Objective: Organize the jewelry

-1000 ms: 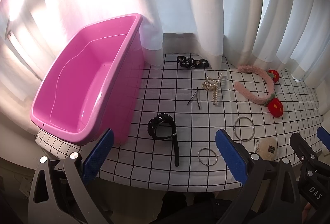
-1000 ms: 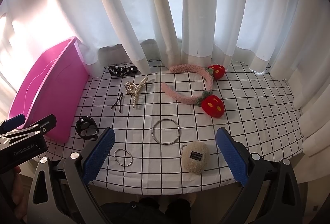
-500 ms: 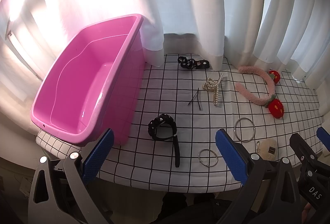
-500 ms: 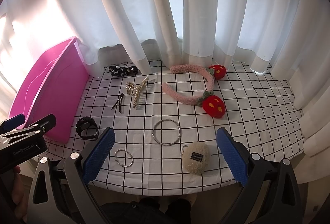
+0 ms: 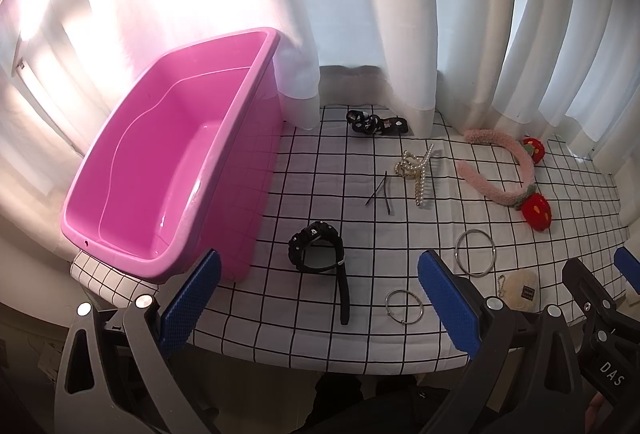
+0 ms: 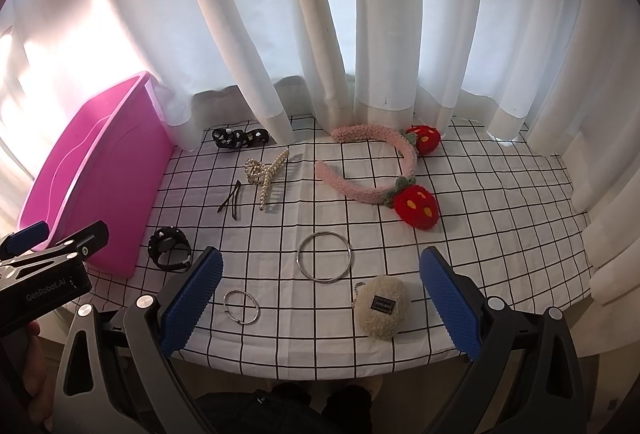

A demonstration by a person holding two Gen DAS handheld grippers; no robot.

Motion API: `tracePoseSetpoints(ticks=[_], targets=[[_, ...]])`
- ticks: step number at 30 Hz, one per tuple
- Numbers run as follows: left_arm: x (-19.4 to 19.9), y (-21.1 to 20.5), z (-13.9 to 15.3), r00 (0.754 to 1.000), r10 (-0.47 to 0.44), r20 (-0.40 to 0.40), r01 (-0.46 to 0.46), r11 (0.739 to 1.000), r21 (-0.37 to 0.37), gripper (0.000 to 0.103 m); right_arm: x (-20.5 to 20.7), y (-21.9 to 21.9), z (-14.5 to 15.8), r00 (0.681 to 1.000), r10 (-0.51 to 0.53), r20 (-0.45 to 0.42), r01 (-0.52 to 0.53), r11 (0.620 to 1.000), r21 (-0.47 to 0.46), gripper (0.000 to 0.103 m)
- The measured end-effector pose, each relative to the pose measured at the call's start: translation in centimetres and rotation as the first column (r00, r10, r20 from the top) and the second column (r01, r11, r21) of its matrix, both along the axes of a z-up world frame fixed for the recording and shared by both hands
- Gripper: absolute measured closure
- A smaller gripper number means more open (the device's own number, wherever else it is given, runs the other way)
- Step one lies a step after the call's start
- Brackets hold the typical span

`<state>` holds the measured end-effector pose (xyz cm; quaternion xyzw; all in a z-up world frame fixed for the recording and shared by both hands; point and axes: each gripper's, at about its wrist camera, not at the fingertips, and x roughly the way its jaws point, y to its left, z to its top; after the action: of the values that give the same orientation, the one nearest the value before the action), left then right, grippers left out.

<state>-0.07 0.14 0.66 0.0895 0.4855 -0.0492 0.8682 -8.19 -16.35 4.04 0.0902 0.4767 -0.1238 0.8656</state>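
An empty pink bin (image 5: pixel 168 170) (image 6: pixel 92 178) stands at the table's left end. On the checked cloth lie a black watch (image 5: pixel 318 252) (image 6: pixel 170 248), a pearl hair claw (image 5: pixel 418 172) (image 6: pixel 266 174), two dark hairpins (image 5: pixel 380 192), a black chain piece (image 5: pixel 374 123), a pink strawberry headband (image 6: pixel 376 170) (image 5: pixel 508 170), a large metal ring (image 6: pixel 324 256), a small ring (image 6: pixel 241 306) and a fluffy cream keychain (image 6: pixel 380 306). My left gripper (image 5: pixel 320 298) is open, hovering near the front edge before the watch. My right gripper (image 6: pixel 320 294) is open over the rings and keychain.
White curtains (image 6: pixel 320 34) hang close behind the table and brush the cloth's far edge. The table's front edge (image 5: pixel 340 358) runs just ahead of both grippers. Bare cloth (image 6: pixel 500 214) lies to the right of the headband. A hand (image 6: pixel 28 374) holds the left gripper.
Both grippers have crept slightly toward the table, so the objects sit a little lower and nearer. Nothing was grasped or moved.
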Motion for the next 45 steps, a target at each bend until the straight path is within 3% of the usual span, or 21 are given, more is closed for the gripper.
tracePoseSetpoints(ticks=[17,23,30,37,45], targets=[[-0.3,0.0,-0.8,1.000,0.009,-0.024,-0.009,1.000,0.003,0.006,0.1,-0.5,-0.7,1.000,0.004,-0.019,-0.004,1.000,0.020,0.009],[-0.4,1.2,-2.2,0.999,0.023,-0.047,-0.027,0.996,-0.085,0.006,-0.9,-2.2,-1.9,1.000,-0.003,-0.025,0.004,0.997,0.072,0.009],[-1.5,2.0,-6.0,0.998,0.022,-0.058,-0.027,0.996,-0.086,0.006,-3.2,-5.1,-6.0,0.996,-0.024,-0.084,0.034,0.993,0.114,0.009],[-2.7,2.2,-11.7,0.990,0.017,-0.142,-0.038,0.989,-0.142,0.006,-4.5,-7.8,-11.4,0.986,-0.034,-0.163,0.059,0.987,0.149,0.009],[-0.3,3.0,-14.1,0.986,0.130,-0.104,-0.146,0.976,-0.164,0.006,-4.1,-8.5,-15.2,0.981,-0.006,-0.196,0.045,0.980,0.195,0.009]])
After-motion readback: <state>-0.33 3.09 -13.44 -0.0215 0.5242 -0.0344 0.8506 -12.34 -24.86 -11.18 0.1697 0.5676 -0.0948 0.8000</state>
